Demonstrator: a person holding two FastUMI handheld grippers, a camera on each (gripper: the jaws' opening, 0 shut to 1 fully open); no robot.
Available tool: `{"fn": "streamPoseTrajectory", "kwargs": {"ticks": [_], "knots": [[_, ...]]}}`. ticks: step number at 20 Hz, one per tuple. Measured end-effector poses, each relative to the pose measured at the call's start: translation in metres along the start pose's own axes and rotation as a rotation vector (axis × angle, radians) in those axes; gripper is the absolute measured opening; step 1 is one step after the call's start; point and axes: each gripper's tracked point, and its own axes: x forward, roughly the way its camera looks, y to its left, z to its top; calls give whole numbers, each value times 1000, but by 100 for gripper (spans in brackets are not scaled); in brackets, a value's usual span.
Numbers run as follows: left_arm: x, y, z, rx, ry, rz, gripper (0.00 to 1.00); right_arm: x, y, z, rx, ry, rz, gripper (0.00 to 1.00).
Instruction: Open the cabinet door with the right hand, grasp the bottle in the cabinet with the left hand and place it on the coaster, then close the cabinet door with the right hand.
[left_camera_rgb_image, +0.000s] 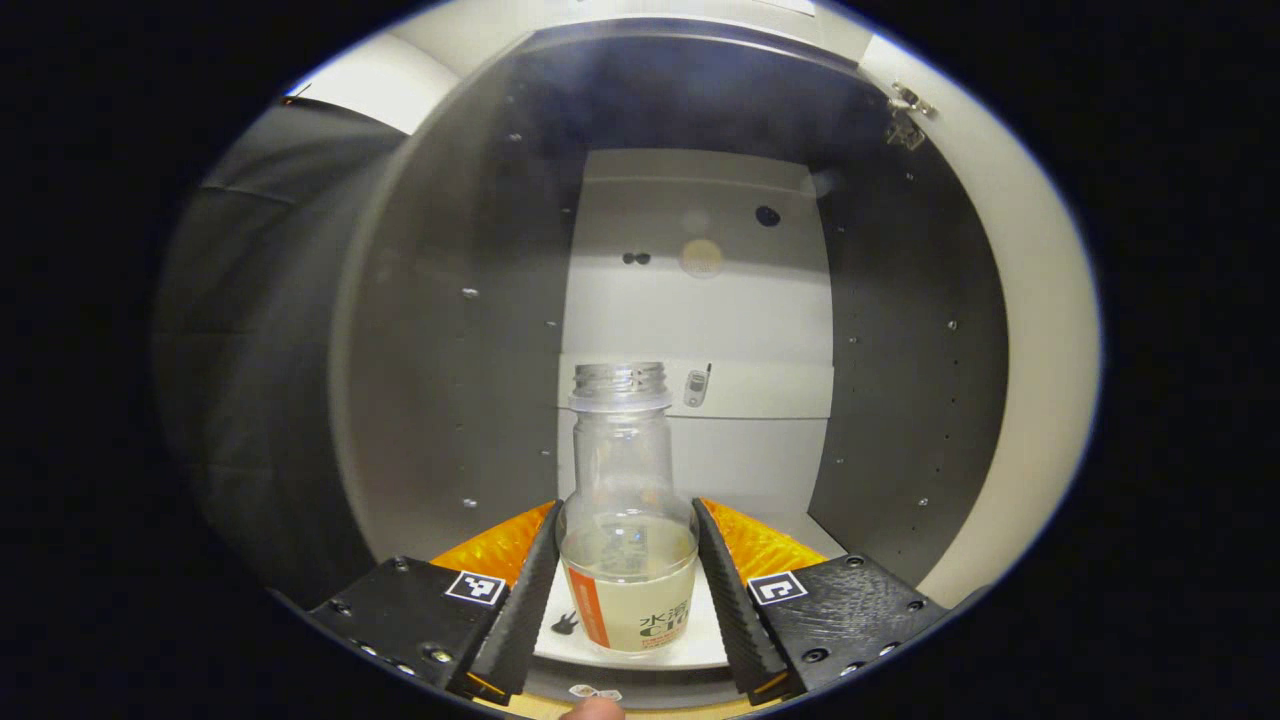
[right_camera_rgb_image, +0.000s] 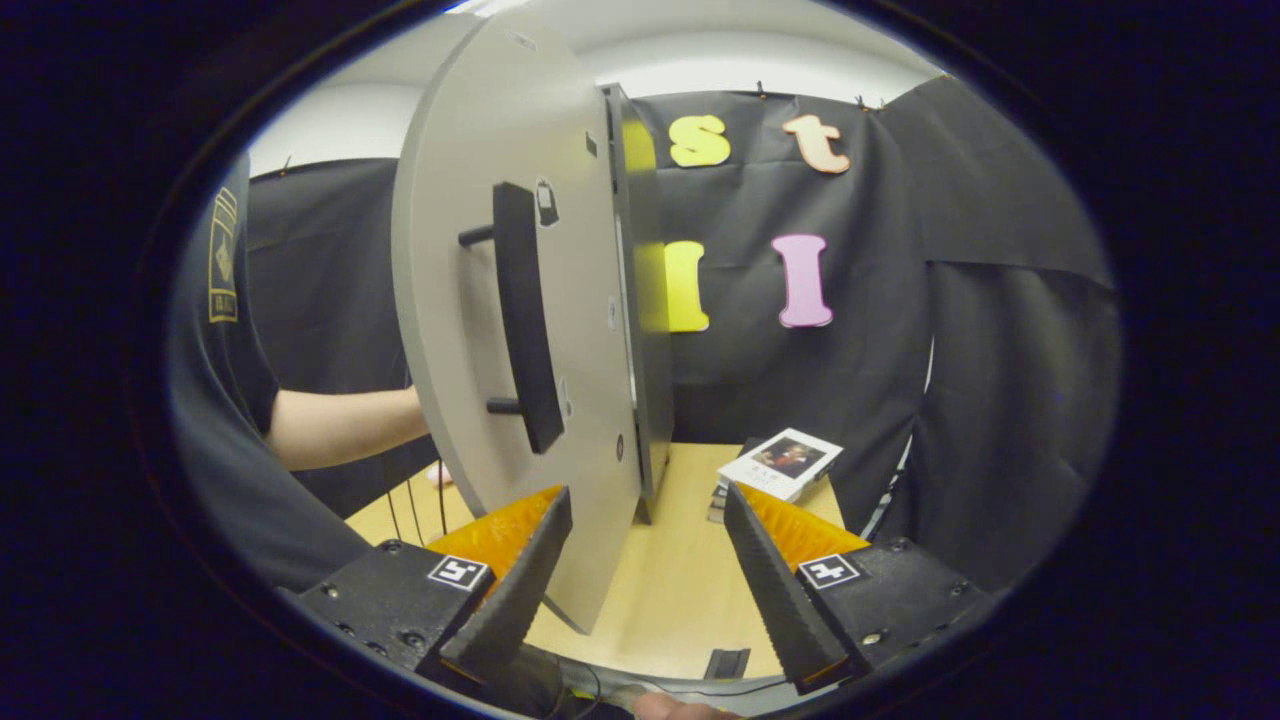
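- In the left gripper view the left gripper (left_camera_rgb_image: 627, 570) reaches into the cabinet (left_camera_rgb_image: 450, 300) with its jaws set either side of the bottle (left_camera_rgb_image: 625, 520), each finger lying against the lower body; they look closed on it, though how hard they press cannot be told
- The bottle stands upright on the cabinet floor, squarely between the fingers and just ahead of the gripper, with the pale back panel (left_camera_rgb_image: 700, 300) well behind it
- It is clear plastic, uncapped, with only a shallow layer of liquid at the bottom, so I judge it light and thin-walled: a hard squeeze would dent it, and smooth plastic may slip under a weak one
- The open neck means any tilt could spill; it should be kept upright on the way out
- The labelled lower body, where the fingers sit now, seems the best hold: widest, stiffest near the base, and close to the weight of the liquid
- In the right gripper view the right gripper (right_camera_rgb_image: 645, 560) has its fingers apart and holds nothing; the lower edge of the open cabinet door (right_camera_rgb_image: 470, 300) hangs between them, nearer the left finger
- The door's dark handle (right_camera_rgb_image: 522, 320) lies up and to the left of that gripper, apart from it
- Farther off, beyond the right finger, a small stack of books (right_camera_rgb_image: 780, 465) rests on the tabletop (right_camera_rgb_image: 680, 580); the person's arm (right_camera_rgb_image: 340, 425) shows behind the door
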Motion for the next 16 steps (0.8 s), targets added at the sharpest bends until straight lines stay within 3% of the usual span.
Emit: {"fn": "streamPoseTrajectory", "kwargs": {"ticks": [3, 6, 11, 14, 16], "knots": [[-40, 17, 11, -4, -41, 13, 73, 10, 4, -18, 3, 69, 69, 98], [-75, 41, 12, -41, -51, 17, 73, 15, 10, -31, -42, 110, 56, 98], [-128, 105, -32, -82, -26, 53, 73, 21, 3, -86, -8, 184, -156, 98], [-161, 152, -89, -85, 5, 99, 73, 11, 14, -140, 100, 269, -193, 98], [-182, 182, -136, -70, 10, 133, 73, -3, 13, -171, 106, 312, -244, 98]]}}
